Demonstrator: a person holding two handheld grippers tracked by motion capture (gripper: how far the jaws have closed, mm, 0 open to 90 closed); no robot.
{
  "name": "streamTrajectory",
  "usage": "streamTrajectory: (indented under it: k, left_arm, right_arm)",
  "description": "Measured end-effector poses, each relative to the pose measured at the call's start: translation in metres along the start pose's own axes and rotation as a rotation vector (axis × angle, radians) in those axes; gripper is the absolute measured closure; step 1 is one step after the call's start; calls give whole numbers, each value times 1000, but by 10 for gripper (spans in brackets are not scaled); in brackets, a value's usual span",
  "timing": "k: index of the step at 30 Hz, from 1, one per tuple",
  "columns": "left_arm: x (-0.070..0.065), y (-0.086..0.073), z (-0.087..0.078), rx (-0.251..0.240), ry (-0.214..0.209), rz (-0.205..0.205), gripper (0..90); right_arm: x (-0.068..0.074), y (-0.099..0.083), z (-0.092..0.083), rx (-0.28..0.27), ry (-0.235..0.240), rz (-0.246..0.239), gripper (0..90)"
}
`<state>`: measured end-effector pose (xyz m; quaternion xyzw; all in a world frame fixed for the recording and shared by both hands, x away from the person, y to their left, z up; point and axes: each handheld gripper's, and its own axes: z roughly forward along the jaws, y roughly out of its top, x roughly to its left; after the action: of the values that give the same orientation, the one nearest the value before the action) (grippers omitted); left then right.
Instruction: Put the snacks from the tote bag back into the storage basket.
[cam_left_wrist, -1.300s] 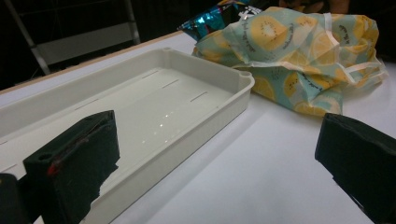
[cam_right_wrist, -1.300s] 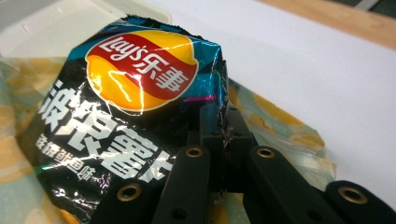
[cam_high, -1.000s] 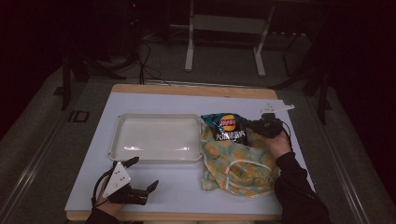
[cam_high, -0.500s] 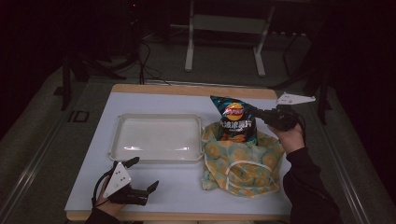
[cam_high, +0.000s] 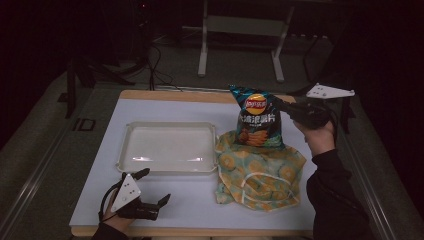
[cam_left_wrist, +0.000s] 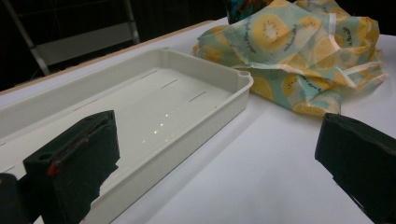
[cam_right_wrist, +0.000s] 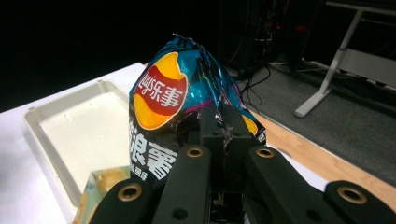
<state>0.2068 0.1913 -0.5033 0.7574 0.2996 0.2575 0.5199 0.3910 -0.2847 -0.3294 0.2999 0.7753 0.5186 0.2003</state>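
High view: white table (cam_high: 200, 210) with an empty cream tray (cam_high: 167, 147) left of centre; a fruit-print cloth (cam_high: 260, 172) lies crumpled at the tray's 3 o'clock, touching its right rim. A chip bag (cam_high: 257, 117) hangs upright above the cloth's far edge, pinched at its upper right by the right gripper (cam_high: 285, 106), whose hand comes in from 4 o'clock. The left gripper (cam_high: 150, 192) rests on the table at the tray's 7 o'clock, jaws spread wide and holding nothing. Left gripper view: both black jaws stand far apart with bare table between them; the tray's wall (cam_left_wrist: 205, 121) runs ahead toward 11 o'clock, the cloth (cam_left_wrist: 299, 60) lies at 1 o'clock, and a sliver of the bag (cam_left_wrist: 243, 7) shows at 12 o'clock beyond it. Right gripper view: the jaws are closed tight on the bag's (cam_right_wrist: 173, 107) crimped top edge; the tray (cam_right_wrist: 84, 135) sits below at 9 o'clock, a corner of the cloth (cam_right_wrist: 105, 186) at 7 o'clock. Status, as a judgement: the bag is gripped and lifted clear of the cloth; carrying it over and setting it down, probably in the tray, is still to do.
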Motion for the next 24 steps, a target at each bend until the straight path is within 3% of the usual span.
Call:
streamTrajectory:
  k: [10,24]
  left_arm:
    - [0,0,-1,-5,0,-1,3]
    - [0,0,-2,-5,5,-1,3]
  right_arm:
    - [14,28,2,-23,2,-22,900]
    - [48,48,44,-27,67,-47,900]
